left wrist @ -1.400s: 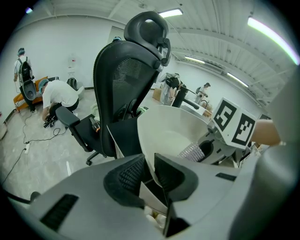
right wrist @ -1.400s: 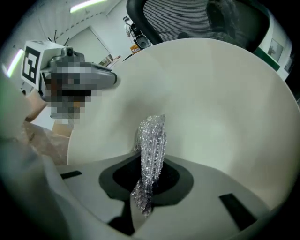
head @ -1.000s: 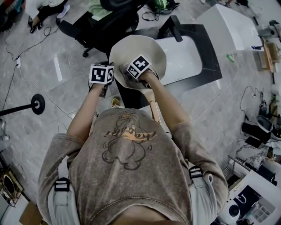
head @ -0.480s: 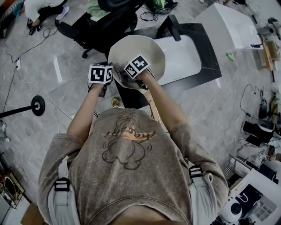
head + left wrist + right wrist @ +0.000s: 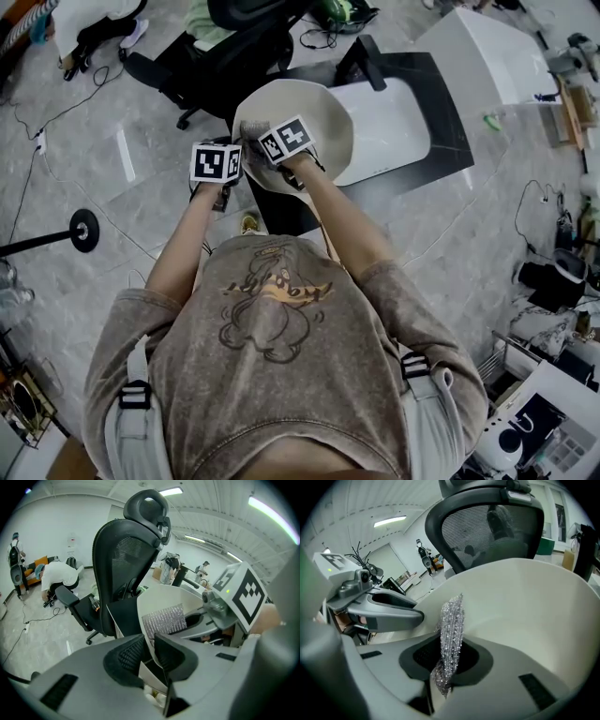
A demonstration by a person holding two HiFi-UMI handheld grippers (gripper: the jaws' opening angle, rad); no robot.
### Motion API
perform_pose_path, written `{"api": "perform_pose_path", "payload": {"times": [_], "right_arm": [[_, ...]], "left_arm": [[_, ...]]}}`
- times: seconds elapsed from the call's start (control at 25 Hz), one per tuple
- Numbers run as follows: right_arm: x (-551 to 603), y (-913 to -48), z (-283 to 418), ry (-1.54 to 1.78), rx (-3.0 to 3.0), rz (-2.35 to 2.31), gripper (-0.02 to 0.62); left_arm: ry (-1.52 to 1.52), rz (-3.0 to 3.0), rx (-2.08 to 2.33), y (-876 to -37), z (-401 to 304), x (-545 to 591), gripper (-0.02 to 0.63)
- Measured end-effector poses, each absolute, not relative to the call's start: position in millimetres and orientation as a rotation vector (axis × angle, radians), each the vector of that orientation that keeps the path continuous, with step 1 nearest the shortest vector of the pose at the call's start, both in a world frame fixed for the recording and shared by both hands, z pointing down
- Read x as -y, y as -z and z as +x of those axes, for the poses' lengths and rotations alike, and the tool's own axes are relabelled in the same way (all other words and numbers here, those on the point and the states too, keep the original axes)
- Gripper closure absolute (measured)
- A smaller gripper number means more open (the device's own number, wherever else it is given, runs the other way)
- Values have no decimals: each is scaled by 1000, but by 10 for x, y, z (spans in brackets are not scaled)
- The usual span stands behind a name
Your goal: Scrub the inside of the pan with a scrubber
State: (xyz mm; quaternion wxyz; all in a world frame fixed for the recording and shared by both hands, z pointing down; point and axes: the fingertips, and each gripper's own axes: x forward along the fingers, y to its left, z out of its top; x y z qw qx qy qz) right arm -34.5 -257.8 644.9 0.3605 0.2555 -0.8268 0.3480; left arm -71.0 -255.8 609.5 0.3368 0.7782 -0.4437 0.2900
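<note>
A cream pan [image 5: 309, 112] is held tilted in front of me, its inside facing me. My left gripper [image 5: 149, 651] is shut on the pan's near left rim [image 5: 145, 620]; its marker cube [image 5: 216, 161] shows in the head view. My right gripper [image 5: 447, 656] is shut on a silver mesh scrubber [image 5: 451, 630], which stands edge-on against the pan's inner wall [image 5: 534, 611]. From the left gripper view the scrubber [image 5: 164, 619] lies flat just inside the rim. The right gripper's marker cube [image 5: 286, 139] sits over the pan's left part.
A black office chair [image 5: 225, 47] stands just beyond the pan. A white basin in a black surround [image 5: 398, 127] lies to the right, with a white cabinet [image 5: 497, 56] behind it. A person [image 5: 58, 576] crouches on the floor far left. A round stand base [image 5: 82, 228] is at left.
My right gripper has slid the scrubber leftward and up across the pan's inside, toward the left rim, turning a little. The left gripper and pan have stayed put.
</note>
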Motion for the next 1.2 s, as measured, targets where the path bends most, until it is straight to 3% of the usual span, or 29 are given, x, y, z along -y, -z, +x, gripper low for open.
{"api": "perform_pose_path", "payload": {"times": [0.44, 0.56, 1.2], "right_arm": [[2539, -5993, -12, -791, 2253, 711, 520], [2492, -5746, 77, -766, 2324, 784, 520], [2015, -4348, 656, -174, 2625, 1431, 518]], "left_arm": [[-818, 2135, 1243, -5796, -816, 2677, 515], [-786, 2187, 1225, -5590, -790, 2678, 583], [-364, 2691, 1139, -4609, -165, 2269, 589]]}}
